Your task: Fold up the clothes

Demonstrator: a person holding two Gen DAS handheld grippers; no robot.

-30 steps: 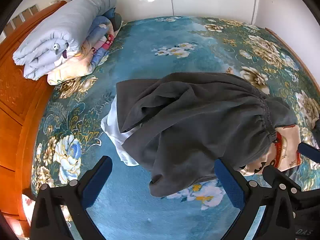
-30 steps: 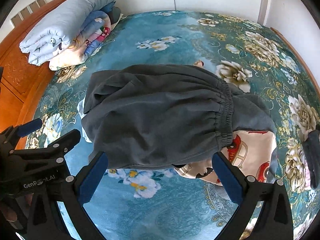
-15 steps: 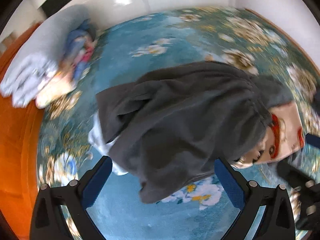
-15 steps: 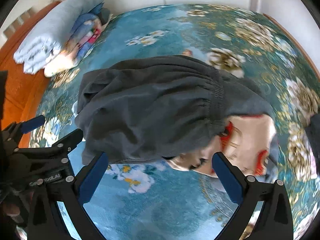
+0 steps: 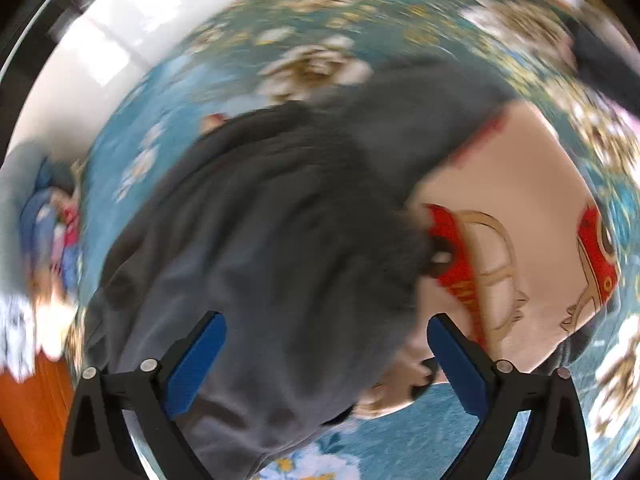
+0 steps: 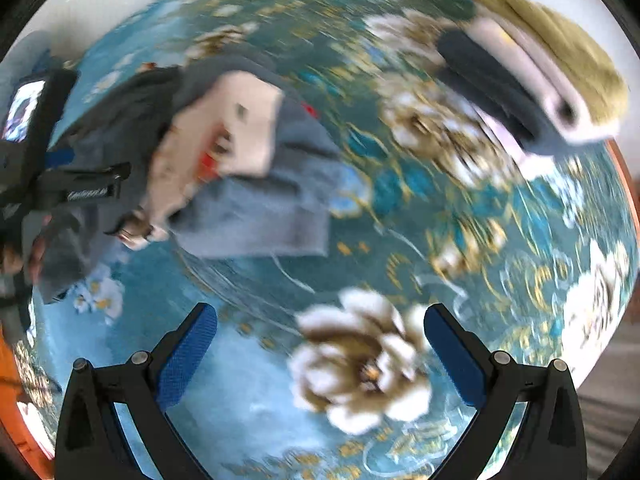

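With both tongs, left (image 5: 326, 358) and right (image 6: 320, 346), gaping wide and empty, pinch the grey trousers (image 5: 260, 240) by their waistband, clear of the shirt (image 5: 516, 248) beneath.

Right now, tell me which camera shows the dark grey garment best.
The left wrist view: the dark grey garment fills the frame, though blurred. The right wrist view shows it only small, at the left edge.

Crumpled dark grey garment (image 5: 280, 248) heaped on the bed, overlapping a cream garment (image 5: 516, 216) with red cartoon-car print, both blurred
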